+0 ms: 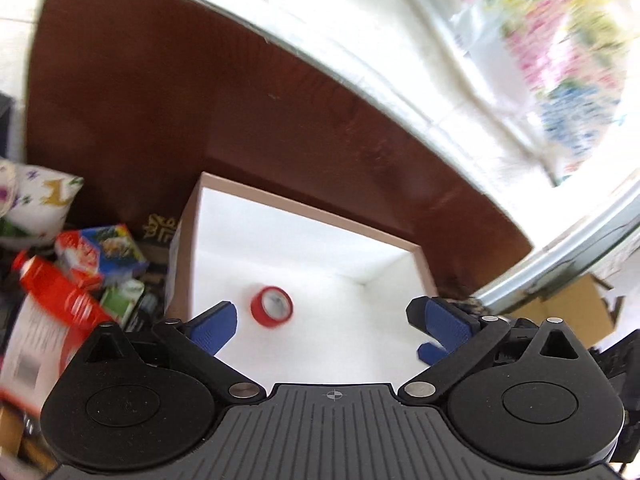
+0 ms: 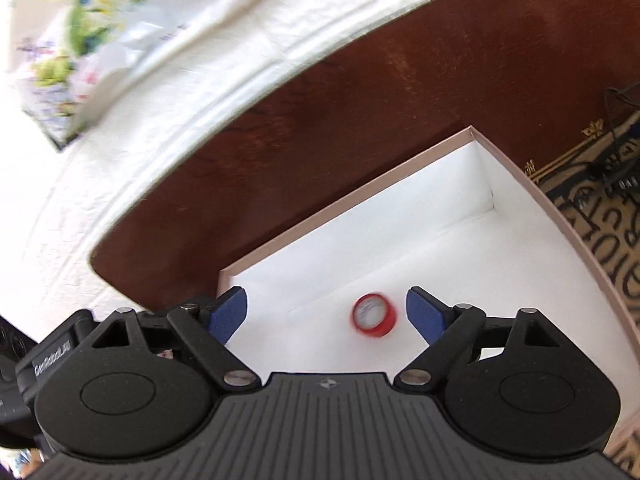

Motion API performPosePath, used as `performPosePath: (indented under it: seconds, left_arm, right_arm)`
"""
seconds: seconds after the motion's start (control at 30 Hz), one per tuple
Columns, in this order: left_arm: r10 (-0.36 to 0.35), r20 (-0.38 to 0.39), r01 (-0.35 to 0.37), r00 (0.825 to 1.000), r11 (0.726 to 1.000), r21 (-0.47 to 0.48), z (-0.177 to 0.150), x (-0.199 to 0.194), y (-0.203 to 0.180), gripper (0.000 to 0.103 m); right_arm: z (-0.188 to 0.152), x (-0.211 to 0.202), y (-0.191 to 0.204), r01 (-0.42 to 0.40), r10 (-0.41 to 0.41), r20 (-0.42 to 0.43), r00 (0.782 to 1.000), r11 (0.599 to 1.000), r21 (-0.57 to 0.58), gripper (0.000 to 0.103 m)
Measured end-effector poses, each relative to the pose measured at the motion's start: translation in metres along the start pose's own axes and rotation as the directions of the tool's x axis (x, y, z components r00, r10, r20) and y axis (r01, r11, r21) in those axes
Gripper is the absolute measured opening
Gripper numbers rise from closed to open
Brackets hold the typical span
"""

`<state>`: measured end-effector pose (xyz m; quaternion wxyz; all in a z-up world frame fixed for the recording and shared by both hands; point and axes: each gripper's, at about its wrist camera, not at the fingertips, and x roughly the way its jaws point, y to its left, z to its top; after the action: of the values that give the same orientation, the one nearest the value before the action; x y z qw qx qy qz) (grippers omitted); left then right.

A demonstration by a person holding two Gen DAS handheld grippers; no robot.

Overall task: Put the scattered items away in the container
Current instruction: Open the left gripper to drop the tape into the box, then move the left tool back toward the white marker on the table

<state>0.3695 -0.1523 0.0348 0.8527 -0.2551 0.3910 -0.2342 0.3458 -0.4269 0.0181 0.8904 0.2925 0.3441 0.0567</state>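
Note:
A pink box with a white inside [image 1: 304,210] [image 2: 344,200] stands on the dark brown table. One red roll of tape [image 1: 271,305] [image 2: 374,315] lies on the box floor, blurred in both views. My left gripper [image 1: 328,322] hangs over the box with its blue pads wide apart and nothing between them; the roll lies below, nearer the left pad. My right gripper [image 2: 326,314] is also open above the box, and the roll lies below, close to its right pad [image 2: 425,314], untouched.
Left of the box in the left wrist view lie a red bottle [image 1: 56,288], a colourful carton [image 1: 100,256] and other packets. A white brick wall [image 2: 120,160] runs behind the table. A patterned cloth with black lettering [image 2: 600,208] lies right of the box.

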Motion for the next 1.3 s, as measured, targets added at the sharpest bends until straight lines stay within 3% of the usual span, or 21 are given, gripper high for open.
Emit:
performPosePath:
  seconds: [0.2, 0.4, 0.73, 1.1, 1.3]
  left_arm:
    - [-0.035, 0.074, 0.031, 0.997, 0.998, 0.053, -0.045, -0.076, 0.008, 0.103]
    - [-0.075, 0.180, 0.060, 0.981, 0.994, 0.088, -0.090, -0.159, 0.025, 0.103]
    - [-0.028, 0.297, -0.005, 0.954, 0.994, 0.110, -0.169, -0.260, 0.067, 0.103]
    - [0.047, 0.366, -0.051, 0.930, 0.999, 0.002, -0.240, -0.312, 0.129, 0.103]
    - [0.174, 0.348, -0.165, 0.921, 0.985, -0.057, -0.263, -0.315, 0.175, 0.103]
  right_arm:
    - [-0.045, -0.049, 0.030, -0.084, 0.085, 0.018, 0.996, 0.996, -0.019, 0.096]
    - [-0.104, -0.099, 0.074, -0.154, 0.157, 0.036, 0.987, 0.985, -0.074, 0.096]
    - [-0.206, -0.140, 0.124, -0.228, 0.258, 0.098, 0.961, 0.942, -0.245, 0.097]
    - [-0.297, -0.137, 0.144, -0.310, 0.333, 0.042, 0.942, 0.910, -0.275, 0.097]
    - [-0.334, -0.115, 0.152, -0.297, 0.308, -0.021, 0.951, 0.894, -0.336, 0.097]
